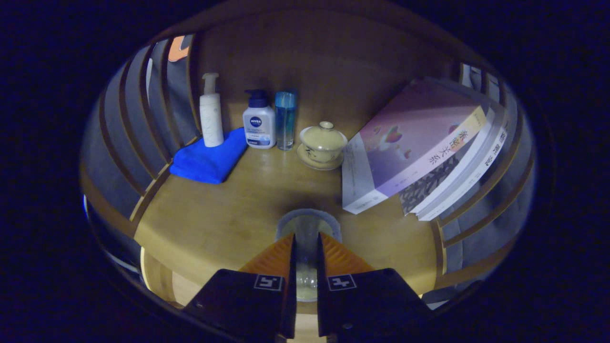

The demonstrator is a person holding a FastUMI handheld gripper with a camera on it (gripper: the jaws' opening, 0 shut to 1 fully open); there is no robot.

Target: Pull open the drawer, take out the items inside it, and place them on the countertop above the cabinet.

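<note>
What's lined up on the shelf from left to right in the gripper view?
Blue cloth → white pump bottle → blue-capped bottle → blue tumbler → lidded cup → books. Nearer, the gripper pinches a glass.

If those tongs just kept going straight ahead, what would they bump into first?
The tongs are shut on a clear glass cup. Straight ahead is bare countertop, then probably the lidded tea cup on its saucer near the back wall, though depth is hard to judge.
</note>
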